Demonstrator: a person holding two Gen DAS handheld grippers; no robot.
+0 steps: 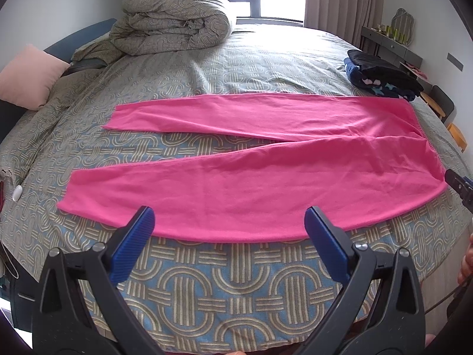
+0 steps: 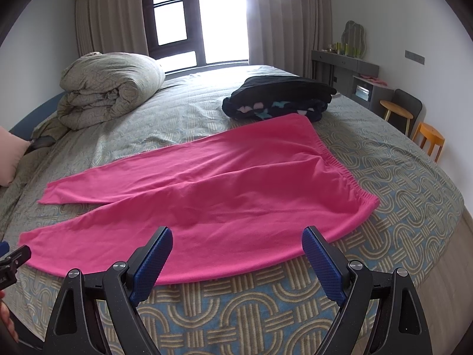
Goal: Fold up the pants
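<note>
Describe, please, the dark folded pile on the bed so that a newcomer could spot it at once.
Start at the patterned bed, then find the pink pants spread across it. Just beyond their waistband lies the dark folded pile: black and navy with pale prints, unlike the rolled beige duvet further left.

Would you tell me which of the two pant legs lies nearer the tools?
The lower leg, along the bed's near edge; the other leg lies farther back.

No legible text, labels or numbers.
</note>
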